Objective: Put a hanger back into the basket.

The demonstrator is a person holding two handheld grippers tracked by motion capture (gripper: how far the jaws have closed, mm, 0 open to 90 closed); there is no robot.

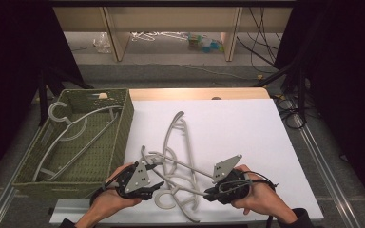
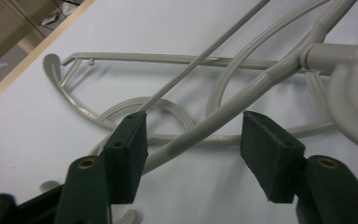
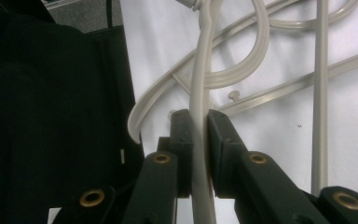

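A tangle of grey plastic hangers [image 1: 180, 164] lies on the white sheet [image 1: 247, 128] near the front. My right gripper [image 1: 209, 194] is shut on one hanger's arm [image 3: 200, 70], which runs up between its pressed pads [image 3: 221, 135]. My left gripper [image 1: 154, 185] comes at the tangle from the left. In the left gripper view its jaws stand apart around a sloping hanger arm [image 2: 242, 100]. That arm passes close by the left pad [image 2: 130, 140], and the right pad [image 2: 268, 149] is clear of it. A hook [image 2: 349, 88] curves at the right.
A green woven basket [image 1: 121, 128] stands to the left of the sheet with one grey hanger [image 1: 76, 124] inside. The wooden table edge [image 1: 195, 93] runs behind the sheet. Shelves and cables lie on the floor beyond. Black drapes hang on both sides.
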